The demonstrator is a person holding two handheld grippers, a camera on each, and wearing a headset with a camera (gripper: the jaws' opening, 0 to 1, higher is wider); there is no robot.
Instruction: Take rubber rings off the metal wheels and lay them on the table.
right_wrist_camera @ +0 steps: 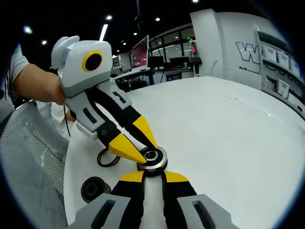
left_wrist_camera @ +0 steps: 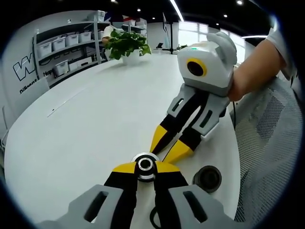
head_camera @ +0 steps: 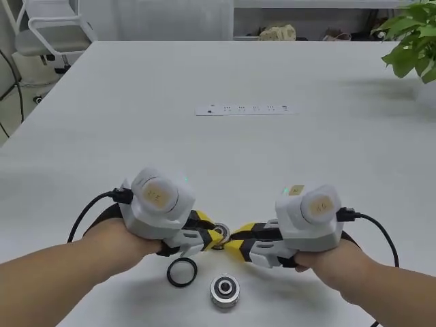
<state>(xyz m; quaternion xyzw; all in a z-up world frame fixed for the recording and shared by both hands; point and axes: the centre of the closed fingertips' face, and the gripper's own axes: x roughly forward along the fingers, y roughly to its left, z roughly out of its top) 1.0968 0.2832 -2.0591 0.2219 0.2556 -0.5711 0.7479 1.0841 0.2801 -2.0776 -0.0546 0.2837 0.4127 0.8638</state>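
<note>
A metal wheel (head_camera: 219, 240) with a black rubber ring on its rim sits near the table's front edge, between the two grippers, which point at each other. My left gripper (head_camera: 215, 236) (left_wrist_camera: 145, 168) is shut on this wheel (left_wrist_camera: 145, 164), one yellow tip on each side. My right gripper (head_camera: 232, 244) (right_wrist_camera: 153, 177) meets the wheel (right_wrist_camera: 152, 158) from the opposite side, its tips closed together at the rubber rim. A loose rubber ring (head_camera: 182, 272) (right_wrist_camera: 108, 159) lies flat on the table. Beside it stands a second wheel (head_camera: 225, 289) (left_wrist_camera: 208, 178) (right_wrist_camera: 93, 189).
A white power strip (head_camera: 246, 109) lies mid-table. A green plant (head_camera: 412, 41) stands at the far right corner, and a chair (head_camera: 51, 30) at the far left. A mesh chair back (left_wrist_camera: 271, 143) is close behind the table's near edge.
</note>
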